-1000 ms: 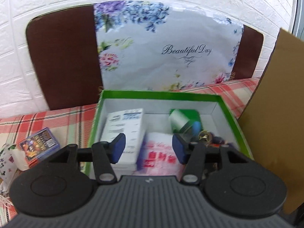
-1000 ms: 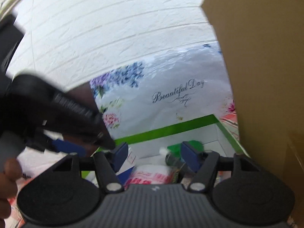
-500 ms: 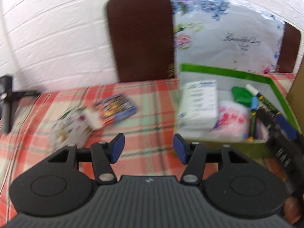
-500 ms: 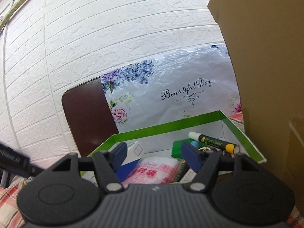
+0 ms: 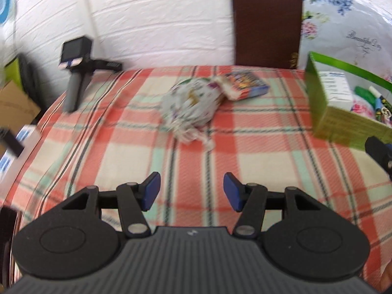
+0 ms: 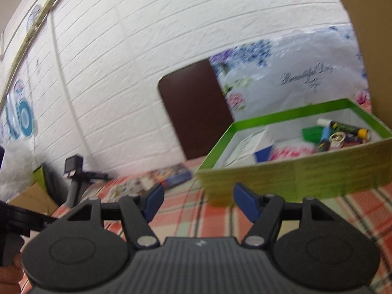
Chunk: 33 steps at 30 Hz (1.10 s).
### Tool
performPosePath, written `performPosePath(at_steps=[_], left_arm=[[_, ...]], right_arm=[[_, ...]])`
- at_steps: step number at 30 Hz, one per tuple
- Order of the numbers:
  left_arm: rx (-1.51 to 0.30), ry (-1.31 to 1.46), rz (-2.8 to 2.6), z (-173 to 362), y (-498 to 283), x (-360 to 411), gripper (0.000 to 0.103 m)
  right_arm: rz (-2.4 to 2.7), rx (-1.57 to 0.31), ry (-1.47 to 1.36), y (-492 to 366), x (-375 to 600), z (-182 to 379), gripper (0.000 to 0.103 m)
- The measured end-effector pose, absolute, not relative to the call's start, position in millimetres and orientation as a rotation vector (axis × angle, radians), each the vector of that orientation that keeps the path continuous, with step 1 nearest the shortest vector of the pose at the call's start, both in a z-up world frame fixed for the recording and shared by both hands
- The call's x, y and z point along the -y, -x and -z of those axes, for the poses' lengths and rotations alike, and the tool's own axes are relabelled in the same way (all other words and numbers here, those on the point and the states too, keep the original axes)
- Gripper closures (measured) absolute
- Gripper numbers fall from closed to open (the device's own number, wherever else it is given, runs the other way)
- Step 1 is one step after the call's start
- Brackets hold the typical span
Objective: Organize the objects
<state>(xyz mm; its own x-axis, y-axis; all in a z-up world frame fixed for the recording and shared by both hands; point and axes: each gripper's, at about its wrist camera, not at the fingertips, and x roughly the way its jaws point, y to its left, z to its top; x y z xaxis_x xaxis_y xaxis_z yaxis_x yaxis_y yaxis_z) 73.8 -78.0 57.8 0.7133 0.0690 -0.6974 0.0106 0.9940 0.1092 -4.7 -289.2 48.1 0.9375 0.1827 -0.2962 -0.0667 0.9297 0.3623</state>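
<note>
We see pouch (image 5: 193,109) mid-table (image 5: 257,152), card pack (image 5: 247,85) just behind it, box (image 5: 343,125) to right, marker (image 6: 343,128) inside.

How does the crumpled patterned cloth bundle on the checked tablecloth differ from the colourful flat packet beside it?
The crumpled white cloth bundle with small coloured prints is soft, rounded and shapeless; the colourful flat packet with a blue edge is rectangular and lies flat. The bundle looks bulkier and stands higher than the thin packet. The bundle sits nearer the left gripper's camera, the packet behind it towards the green open cardboard box. Both lie on the red and green checked tablecloth, outside the box, held by neither gripper.
</note>
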Motion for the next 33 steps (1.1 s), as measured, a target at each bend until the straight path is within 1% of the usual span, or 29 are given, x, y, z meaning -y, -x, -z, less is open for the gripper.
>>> performPosePath(at_steps=[4,11,22,27,31,33], left_arm=[[-0.773,-0.079,-0.05,-55,-66,56,0.044],[-0.739,-0.048,-0.084,-53,-61,20,0.04],[-0.765,0.038,-0.106,-31,-82,-27,0.04],[-0.782,0.08,-0.108,-17,-97,-46,0.04],[-0.72,0.08,-0.116,-10,-103,-59,0.035],[-0.657,0.092,-0.112,-4,-102,-65,0.032]], right_arm=[[-0.191,-0.377,-0.304,9,257,-52,0.037],[-0.256,-0.44,-0.233,11,212,-51,0.037],[-0.3,-0.531,-0.118,-8,161,-41,0.038],[-0.293,-0.586,-0.111,-29,149,-34,0.038],[-0.295,-0.615,-0.093,-49,136,-29,0.038],[-0.3,-0.618,-0.099,-65,129,-31,0.037]])
